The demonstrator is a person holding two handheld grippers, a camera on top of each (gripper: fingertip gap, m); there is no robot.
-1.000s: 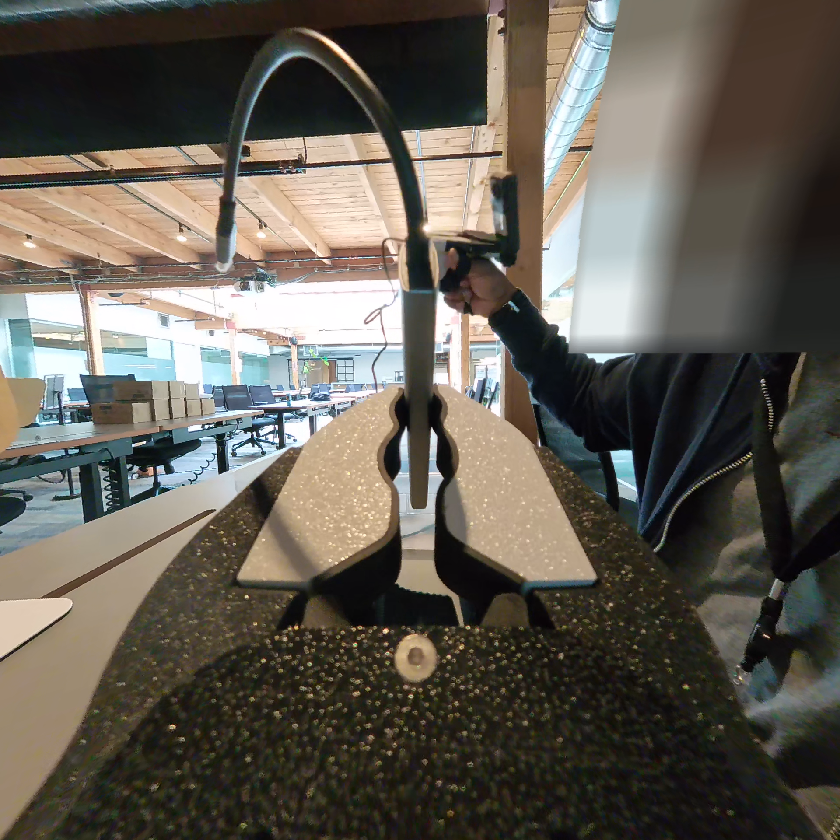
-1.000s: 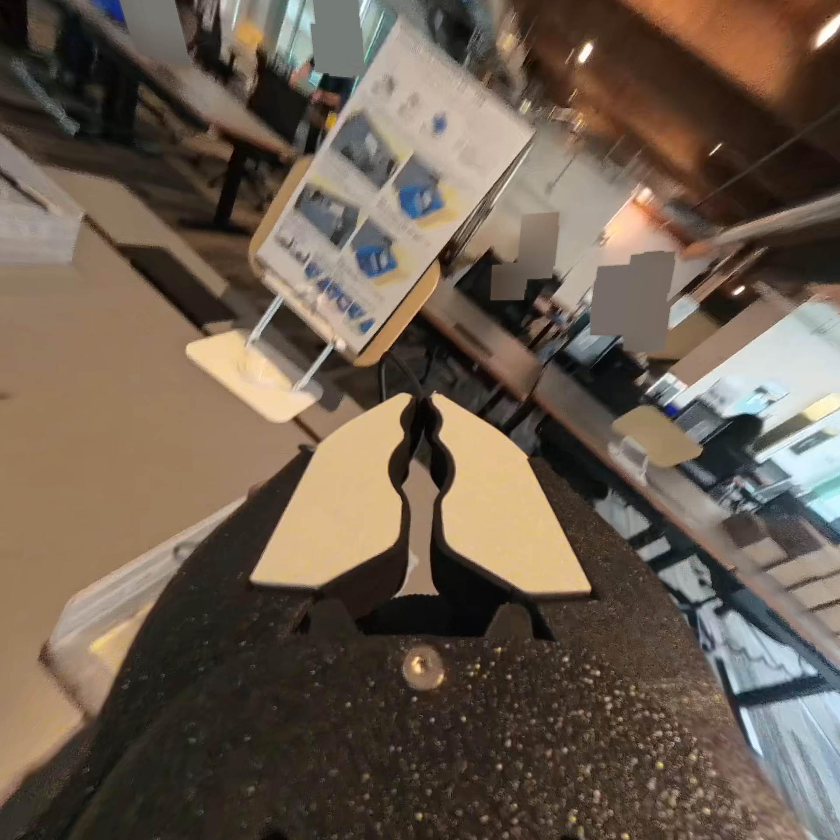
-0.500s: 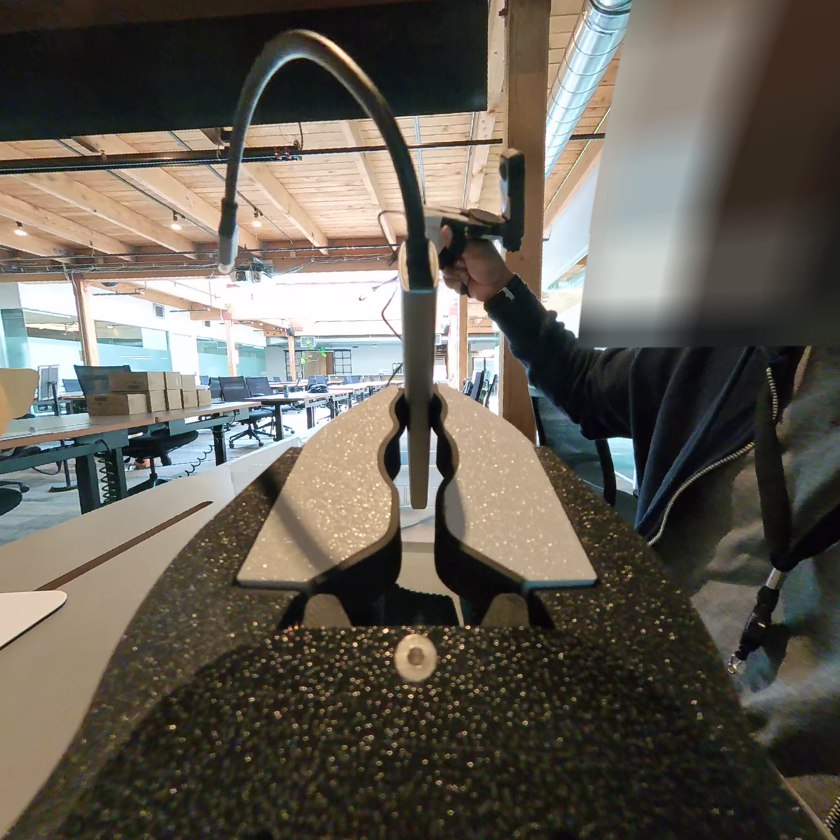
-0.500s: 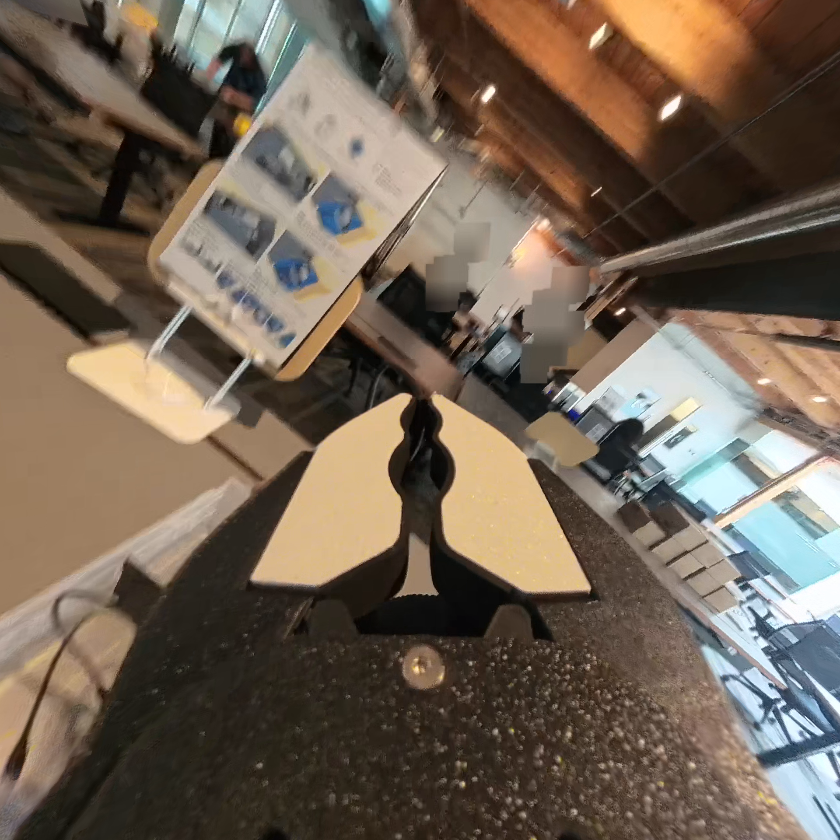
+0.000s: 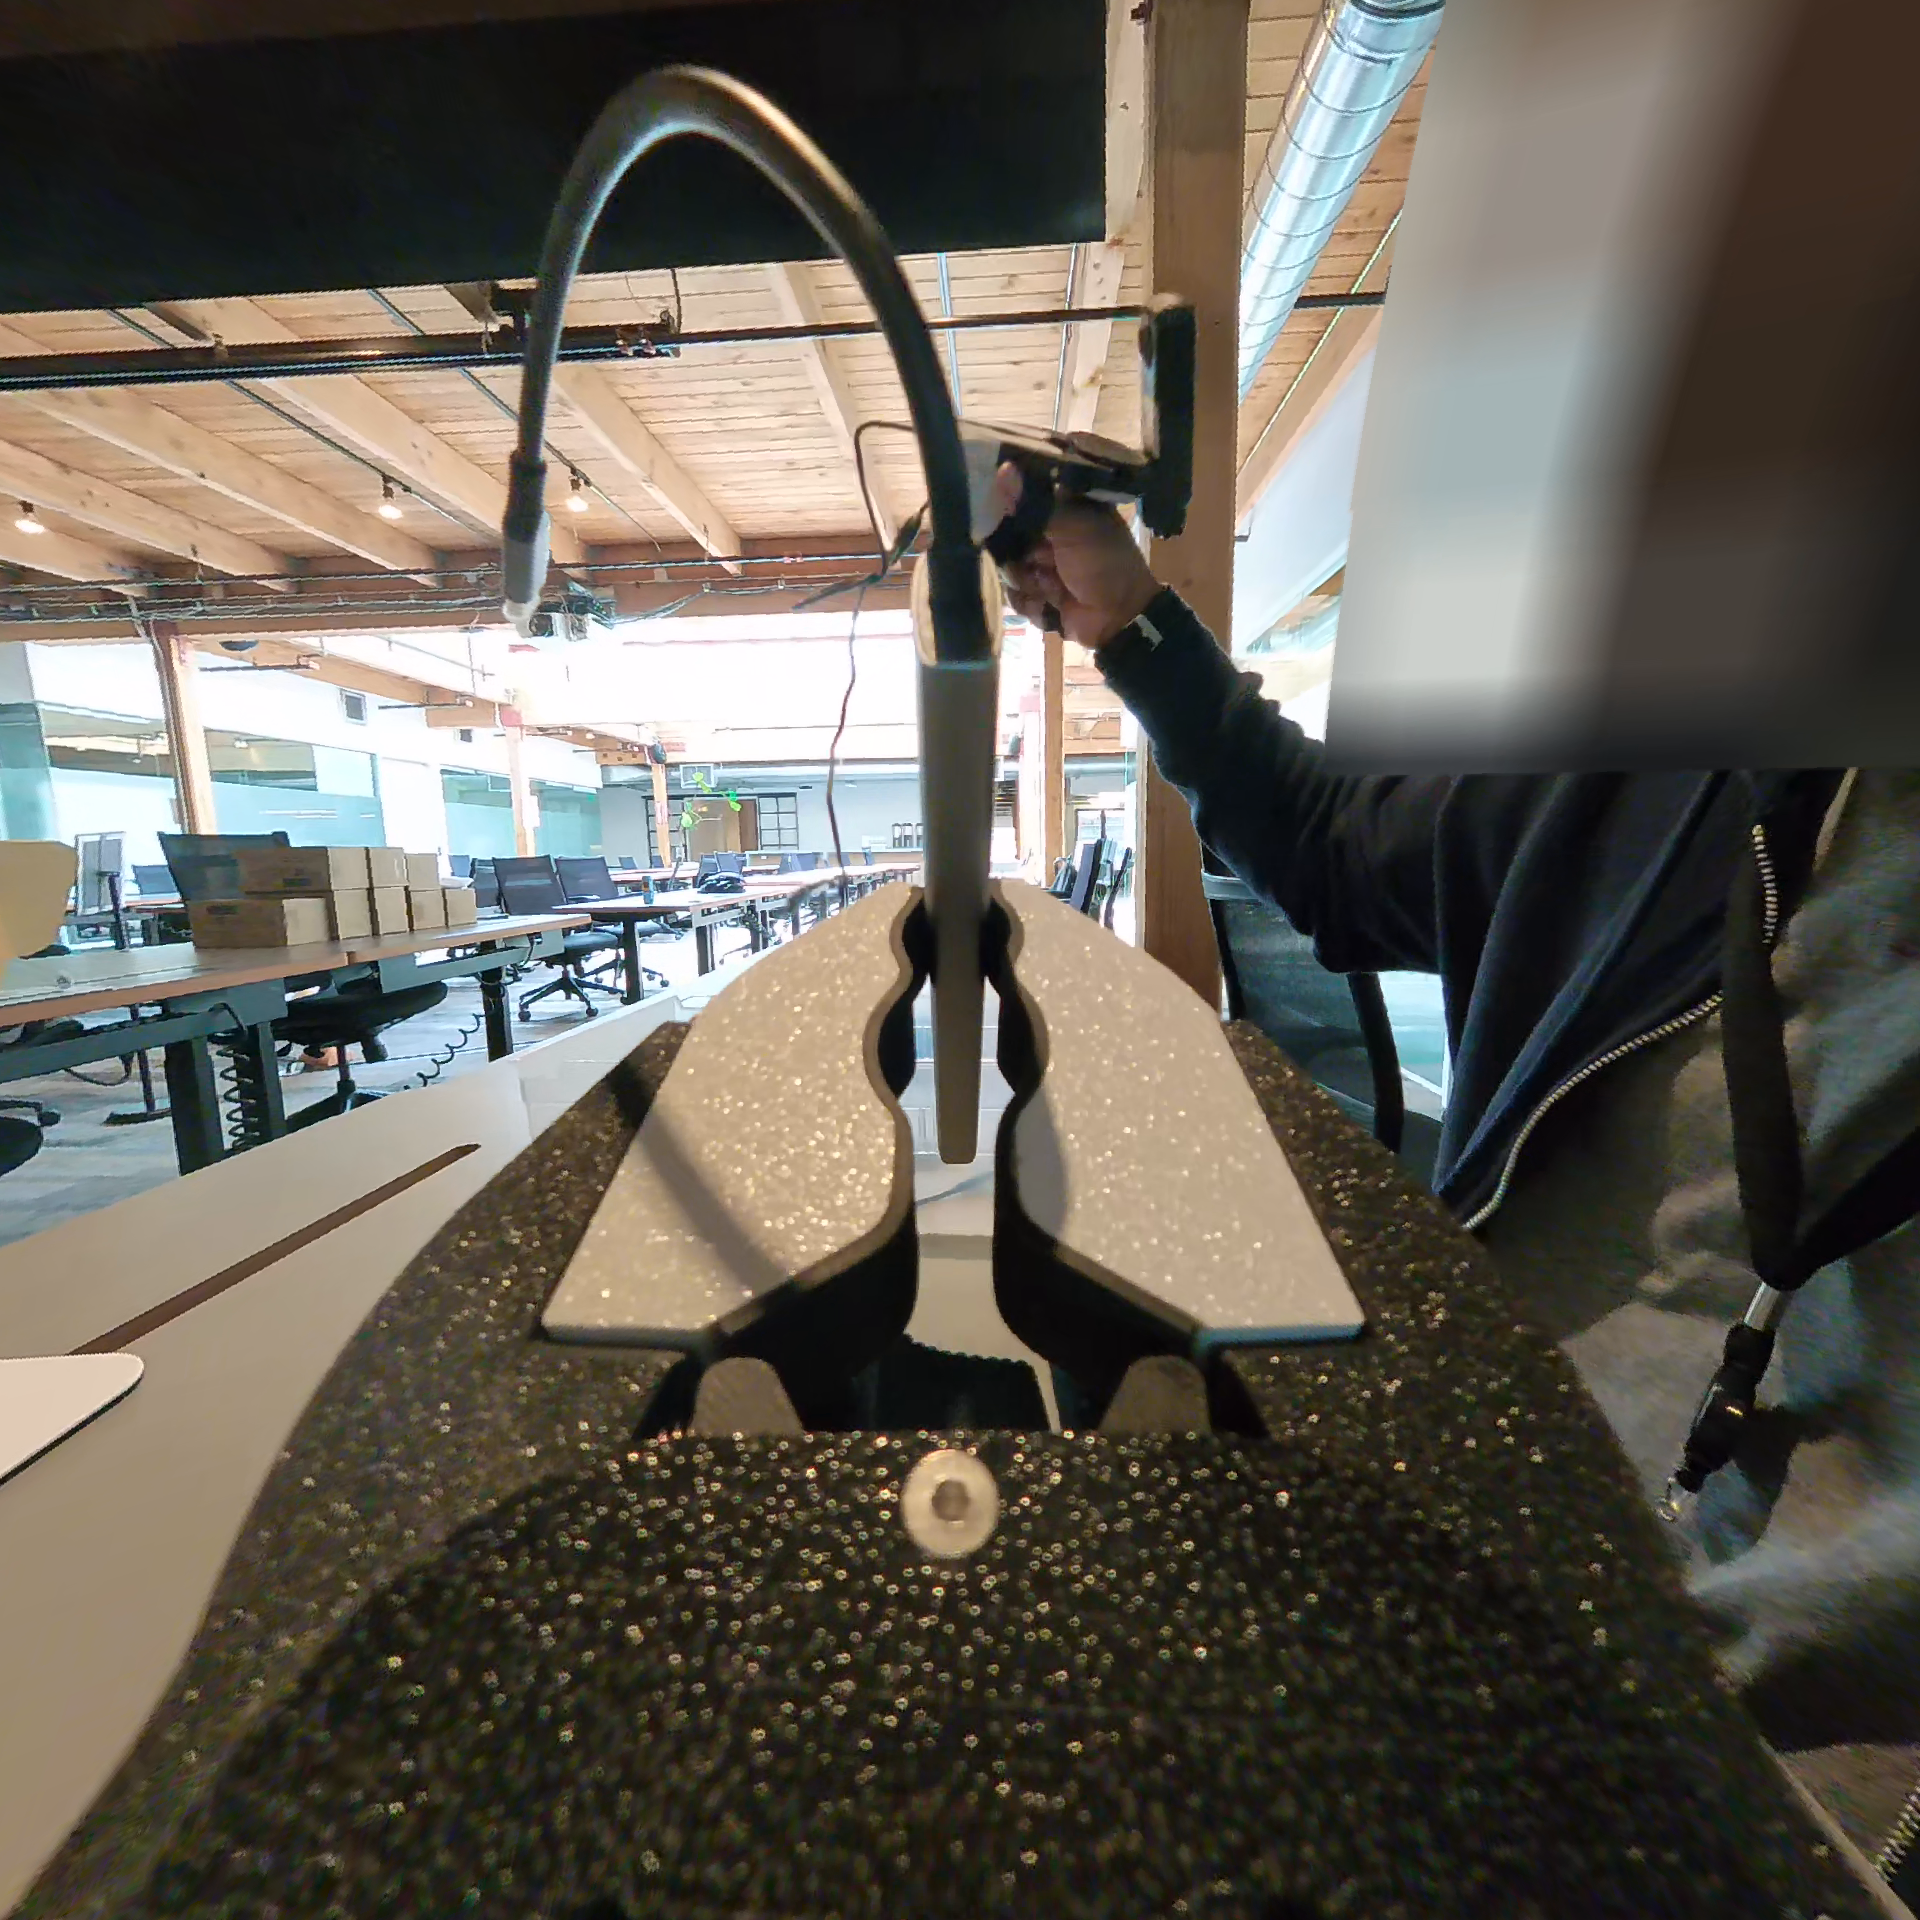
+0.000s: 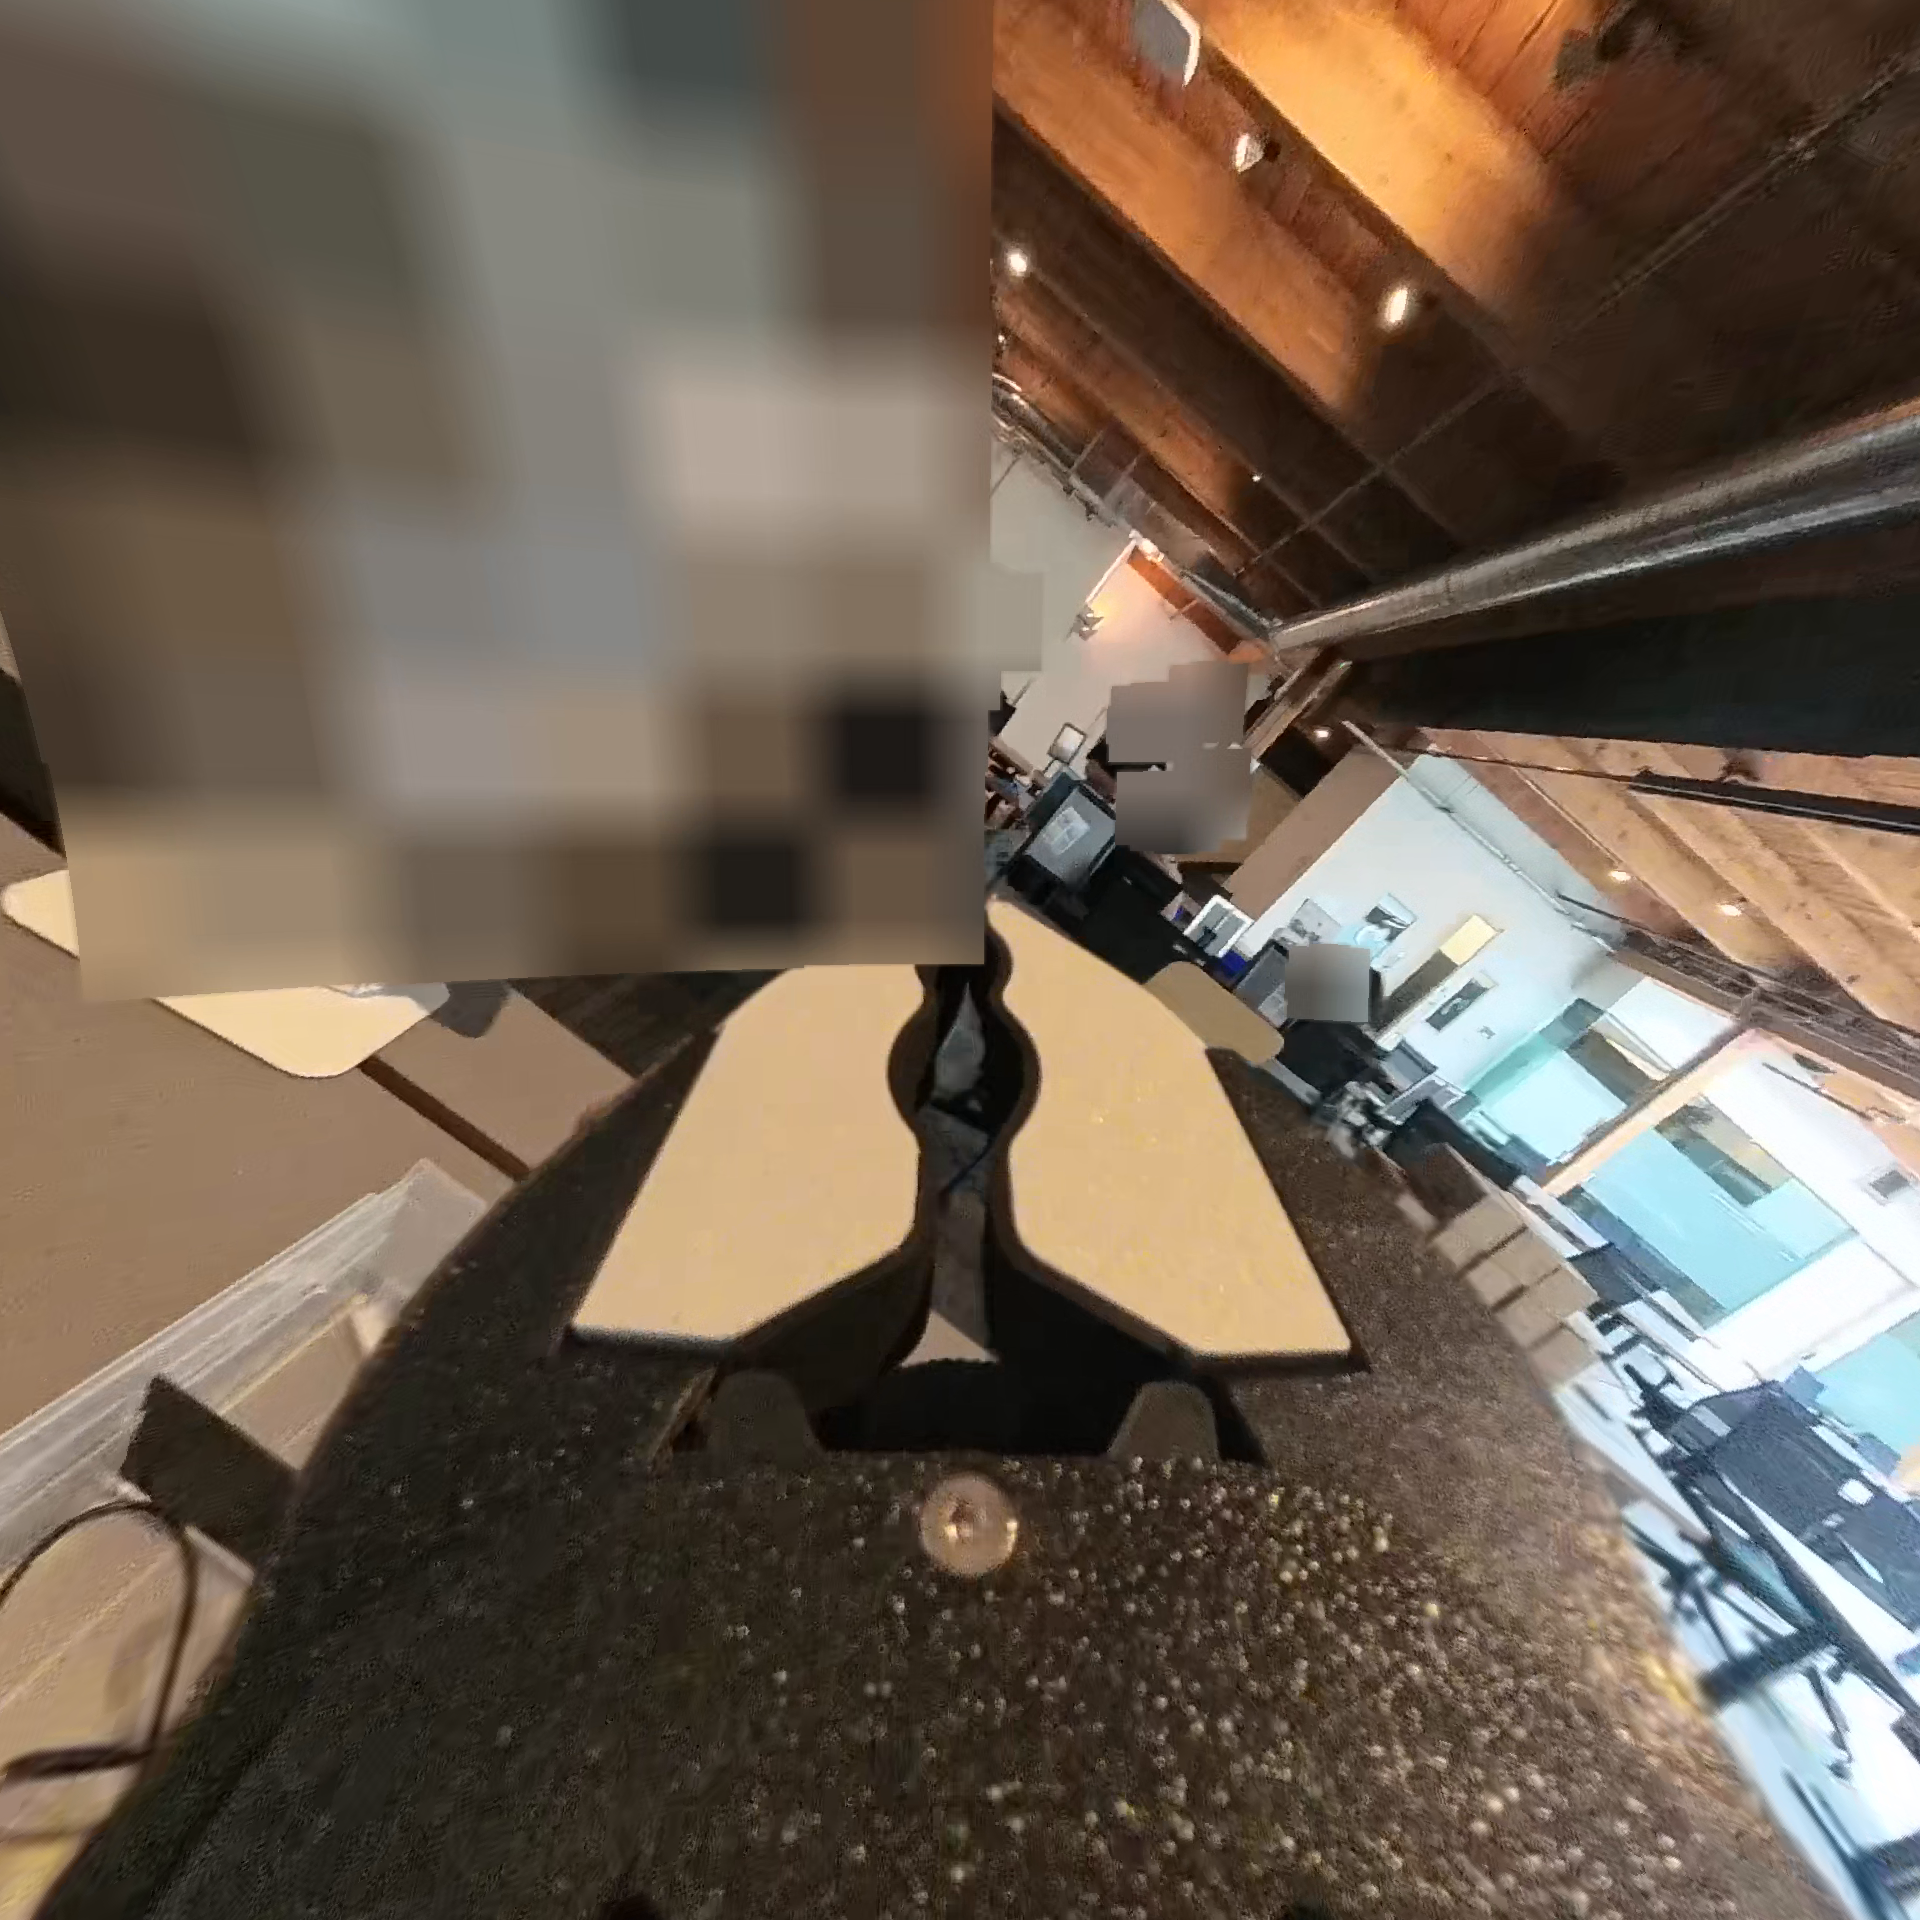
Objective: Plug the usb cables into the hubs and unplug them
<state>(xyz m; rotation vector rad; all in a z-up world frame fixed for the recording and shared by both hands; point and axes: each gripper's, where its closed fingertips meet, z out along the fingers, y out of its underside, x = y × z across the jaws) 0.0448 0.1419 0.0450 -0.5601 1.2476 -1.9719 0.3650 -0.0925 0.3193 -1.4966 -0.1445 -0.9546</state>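
My left gripper (image 5: pixel 958 914) is shut on a slim grey USB hub (image 5: pixel 956 831) and holds it upright on edge. The hub's thick dark cable (image 5: pixel 727 114) arches up and to the left, and its plug (image 5: pixel 525 561) hangs free. My right gripper (image 5: pixel 997 462) is held high behind the hub by a person's hand (image 5: pixel 1086 582). A thin dark USB cable (image 5: pixel 842 727) dangles from its tips. In the right wrist view the right gripper (image 6: pixel 961 987) has its jaws nearly together, with something small and grey pinched between them. Its tips are partly hidden.
A grey table (image 5: pixel 208 1278) lies below left. A clear plastic bin (image 6: pixel 260 1340) with a thin dark cable (image 6: pixel 156 1558) sits at the lower left of the right wrist view. A white stand base (image 6: pixel 301 1023) is beyond it. A wooden post (image 5: pixel 1190 727) and the person's torso (image 5: pixel 1662 1039) are on the right. Some 50 cm of space lies between my two pairs of fingers.
The right gripper has swung upward and turned, so its view now faces the ceiling. A thin cable now hangs from it. The left gripper holds the hub steady.
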